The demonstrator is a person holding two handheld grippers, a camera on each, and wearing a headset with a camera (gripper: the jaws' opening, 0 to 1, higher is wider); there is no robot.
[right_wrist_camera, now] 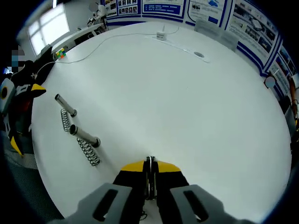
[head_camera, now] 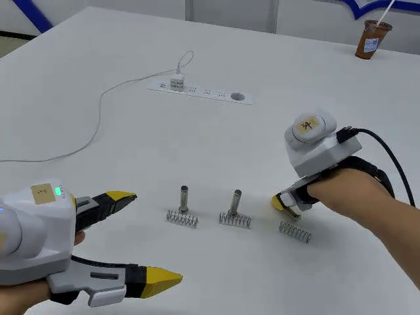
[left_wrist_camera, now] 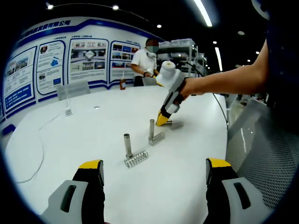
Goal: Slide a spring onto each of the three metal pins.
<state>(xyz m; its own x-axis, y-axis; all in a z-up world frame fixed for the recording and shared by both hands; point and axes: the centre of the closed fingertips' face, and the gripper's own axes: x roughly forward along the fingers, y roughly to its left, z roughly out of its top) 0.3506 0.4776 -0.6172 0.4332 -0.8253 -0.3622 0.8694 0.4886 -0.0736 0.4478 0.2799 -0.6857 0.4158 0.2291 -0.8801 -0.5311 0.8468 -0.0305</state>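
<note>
Two metal pins stand upright on the white table, the left pin [head_camera: 184, 197] [left_wrist_camera: 127, 145] [right_wrist_camera: 65, 105] and the middle pin [head_camera: 235, 201] [left_wrist_camera: 151, 129] [right_wrist_camera: 84, 135]. A spring [head_camera: 182, 218] [left_wrist_camera: 136, 158] lies in front of the left one and another spring [head_camera: 235, 220] [left_wrist_camera: 159, 137] in front of the middle one. A third spring [head_camera: 295, 231] lies further right. My right gripper [head_camera: 287, 206] [left_wrist_camera: 164, 119] [right_wrist_camera: 149, 163] points down just above that spring, shut on a thin metal pin that is mostly hidden. My left gripper [head_camera: 144, 237] [left_wrist_camera: 154, 164] hovers open at the near left.
A white power strip [head_camera: 200, 90] with a plugged charger and a trailing cable [head_camera: 98, 111] lies at the back. A drink cup [head_camera: 373, 38] stands at the far right corner. A person [left_wrist_camera: 145, 60] stands beyond the table.
</note>
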